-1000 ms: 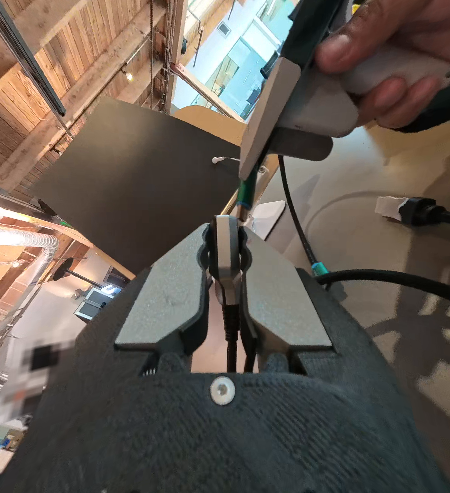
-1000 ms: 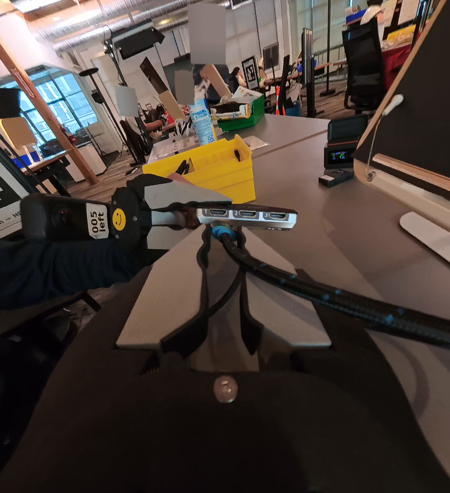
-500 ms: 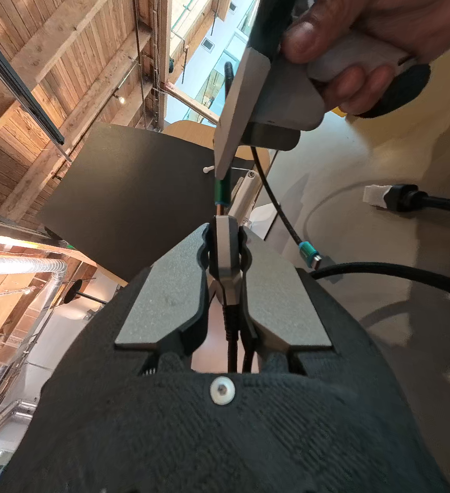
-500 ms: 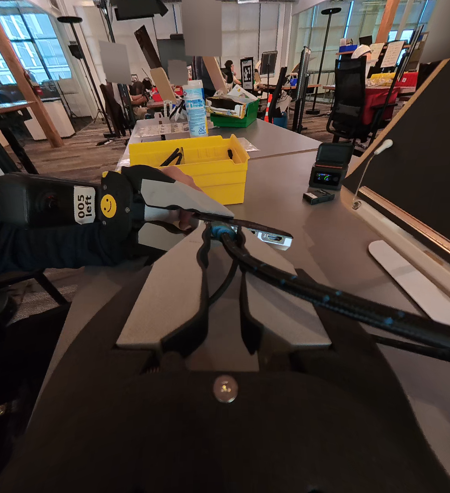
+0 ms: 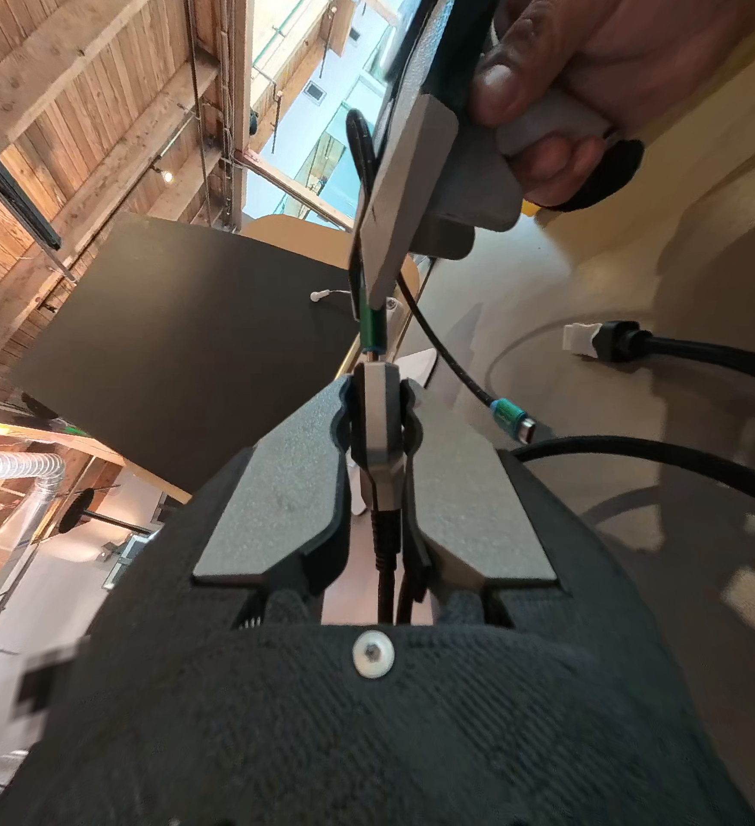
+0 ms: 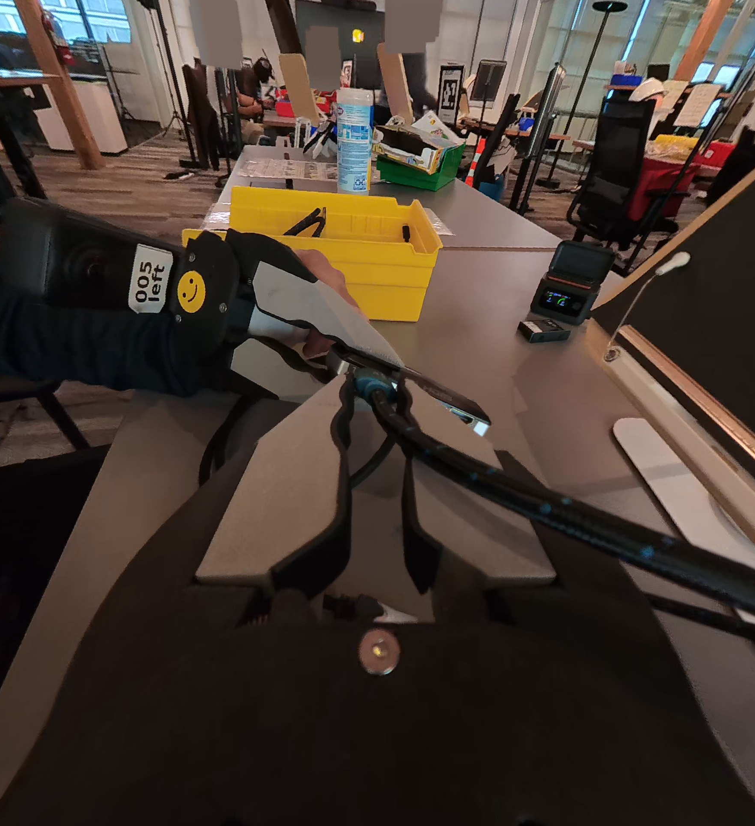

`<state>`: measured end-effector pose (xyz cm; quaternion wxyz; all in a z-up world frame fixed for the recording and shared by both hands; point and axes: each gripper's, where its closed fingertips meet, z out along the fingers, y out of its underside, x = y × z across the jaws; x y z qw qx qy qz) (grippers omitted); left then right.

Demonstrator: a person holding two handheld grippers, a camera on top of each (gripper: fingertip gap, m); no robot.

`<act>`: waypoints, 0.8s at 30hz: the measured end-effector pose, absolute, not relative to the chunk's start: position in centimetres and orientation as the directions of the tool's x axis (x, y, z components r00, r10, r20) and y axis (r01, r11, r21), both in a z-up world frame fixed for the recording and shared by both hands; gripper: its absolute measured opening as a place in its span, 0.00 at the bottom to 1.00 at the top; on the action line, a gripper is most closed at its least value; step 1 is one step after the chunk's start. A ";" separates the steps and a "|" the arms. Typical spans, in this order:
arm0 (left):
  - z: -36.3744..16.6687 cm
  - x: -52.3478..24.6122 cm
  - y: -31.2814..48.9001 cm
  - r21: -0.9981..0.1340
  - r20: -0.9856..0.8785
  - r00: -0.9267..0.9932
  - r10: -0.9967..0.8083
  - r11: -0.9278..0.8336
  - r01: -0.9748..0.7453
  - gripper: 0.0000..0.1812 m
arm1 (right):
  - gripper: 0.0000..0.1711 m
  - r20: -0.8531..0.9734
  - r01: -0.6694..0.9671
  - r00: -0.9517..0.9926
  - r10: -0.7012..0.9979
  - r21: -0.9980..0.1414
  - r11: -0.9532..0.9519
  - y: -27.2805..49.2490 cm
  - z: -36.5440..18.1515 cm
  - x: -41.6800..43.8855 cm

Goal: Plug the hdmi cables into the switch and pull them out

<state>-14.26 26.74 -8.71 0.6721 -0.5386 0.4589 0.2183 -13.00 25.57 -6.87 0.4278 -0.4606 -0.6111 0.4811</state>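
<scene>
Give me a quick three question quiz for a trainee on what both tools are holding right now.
1. True or false: the left tool is shut on the silver switch.
2. What does the right tool grip? A) teal cable plug B) yellow bin C) white canister
3. Fill in: the white-capped black cable end lies loose on the ____.
Key: 1 true; 2 A; 3 table.
</scene>
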 end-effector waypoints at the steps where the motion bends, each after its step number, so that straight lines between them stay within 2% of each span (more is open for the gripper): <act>1: -8.9 -14.1 26.7 -0.525 -0.851 0.479 -0.216 0.321 -0.788 0.10 | 0.10 0.070 0.163 -0.220 0.973 -0.981 0.107 25.5 -7.1 -12.9; 12: -11.1 -13.5 26.8 -0.562 -0.812 0.473 -0.341 0.241 -0.791 0.09 | 0.09 0.012 0.298 -0.275 0.961 -0.950 0.097 25.7 -9.4 -12.4; 17: -10.4 -13.4 26.7 -0.638 -0.756 0.543 -0.365 0.227 -0.736 0.09 | 0.09 0.043 0.245 -0.264 0.964 -0.963 0.111 25.5 -8.8 -12.6; 24: -11.2 -14.0 27.1 -0.608 -0.776 0.520 -0.358 0.202 -0.768 0.09 | 0.09 0.074 0.272 -0.228 0.971 -0.953 0.137 25.7 -9.5 -13.2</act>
